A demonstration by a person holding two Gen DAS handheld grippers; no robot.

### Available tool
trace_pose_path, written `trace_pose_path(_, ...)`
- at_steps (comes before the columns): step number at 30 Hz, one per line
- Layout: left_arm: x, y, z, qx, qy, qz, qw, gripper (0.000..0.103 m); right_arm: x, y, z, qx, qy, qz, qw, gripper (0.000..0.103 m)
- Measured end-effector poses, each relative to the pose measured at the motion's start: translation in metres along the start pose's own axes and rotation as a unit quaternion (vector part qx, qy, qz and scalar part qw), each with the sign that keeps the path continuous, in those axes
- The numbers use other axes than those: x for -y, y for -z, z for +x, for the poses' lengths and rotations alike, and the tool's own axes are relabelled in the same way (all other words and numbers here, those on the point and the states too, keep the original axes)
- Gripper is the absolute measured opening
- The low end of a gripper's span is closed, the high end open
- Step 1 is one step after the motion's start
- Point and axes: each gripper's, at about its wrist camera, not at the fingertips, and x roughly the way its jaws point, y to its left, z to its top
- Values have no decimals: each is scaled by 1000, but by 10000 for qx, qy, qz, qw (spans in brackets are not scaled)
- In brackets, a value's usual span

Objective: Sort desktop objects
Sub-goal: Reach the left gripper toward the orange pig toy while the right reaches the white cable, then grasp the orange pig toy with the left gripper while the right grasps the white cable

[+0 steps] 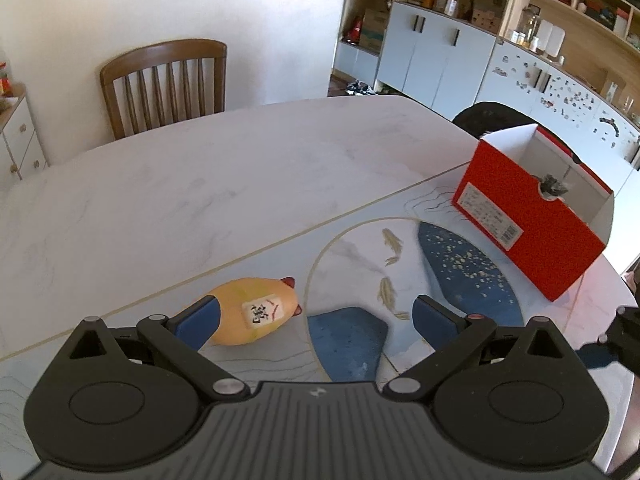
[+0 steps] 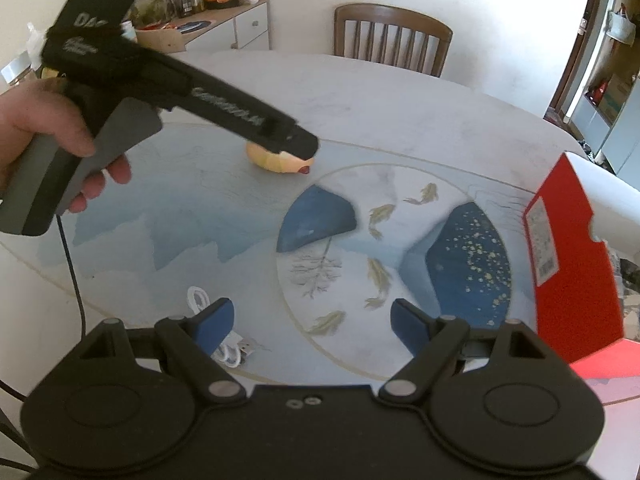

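A marble table (image 1: 180, 184) with a painted fish mat (image 2: 224, 216) is being seen across both views. A red cardboard box (image 1: 532, 224) is standing open at the right of the left wrist frame. The left gripper (image 1: 316, 316) is being held wide open, empty, its left pad just beside a yellow pig figurine (image 1: 256, 312) lying at lower centre. The right gripper (image 2: 312, 316) is likewise spread open and empty, above a white cable (image 2: 224, 344) at lower left.
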Motion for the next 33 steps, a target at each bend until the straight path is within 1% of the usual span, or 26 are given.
trace_pose_path(8, -14, 8, 17, -109, -59, -125, 9998, 103, -15, 0, 18, -127, -90, 40, 9999, 85)
trace_pose_path(17, -24, 8, 39, -169, -165, -151, 9996, 103, -31, 5, 41, -395, -182, -106, 9990, 85)
trace_pose_path(24, -29, 12, 54, -268, -231, -206, 9992, 103, -45, 9, 59, -607, -221, -343, 9973, 84)
trace_pose_path(31, -32, 16, 64, -290, -262, -243, 9989, 103, -51, 11, 67, -709, -178, -529, 9959, 83)
trace_pose_path(32, -32, 16, 65, -298, -271, -225, 9989, 103, -52, 11, 68, -729, -178, -541, 9957, 81)
trace_pose_path(33, -32, 16, 66, -318, -260, -216, 9989, 103, -52, 11, 69, -751, -180, -554, 9955, 78)
